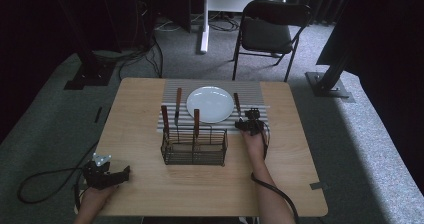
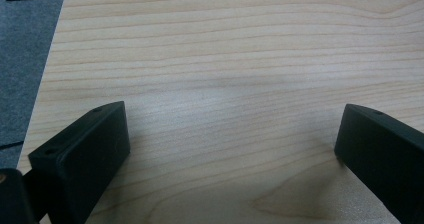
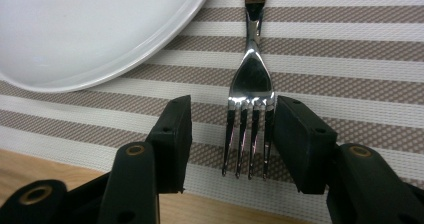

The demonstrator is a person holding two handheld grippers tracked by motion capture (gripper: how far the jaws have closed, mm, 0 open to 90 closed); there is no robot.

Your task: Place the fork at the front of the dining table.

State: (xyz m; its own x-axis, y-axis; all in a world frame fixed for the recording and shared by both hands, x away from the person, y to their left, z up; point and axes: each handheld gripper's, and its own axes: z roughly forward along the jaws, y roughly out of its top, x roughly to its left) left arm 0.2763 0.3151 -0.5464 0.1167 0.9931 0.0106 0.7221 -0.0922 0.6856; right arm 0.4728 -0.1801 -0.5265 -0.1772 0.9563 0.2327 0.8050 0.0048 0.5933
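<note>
Fork (image 3: 248, 129) lies flat on the striped mat (image 3: 350, 49), just right of the plate (image 3: 90, 29), tines toward you and its brown handle pointing to the far edge of the desk (image 1: 135, 129). Your right hand-held gripper (image 3: 232, 134) stands with its jaws parted around the tines: the right jaw is at or just beside the outer tine, the left jaw clear of them, so the fork is not being pressed and appears set down rather than held. In the high view this right hand-held gripper (image 1: 250, 125) sits at the mat's near right corner. A knife (image 1: 177, 106) already lies left of the plate. Two more brown-handled pieces (image 1: 196, 121) stand in the wire caddy (image 1: 194, 146) near the middle of the desk, so the setting looks partly laid, with these left to place. Your left hand-held gripper (image 1: 107, 176) rests at the near left corner, jaws wide apart over bare wood (image 2: 225, 84), holding nothing.
</note>
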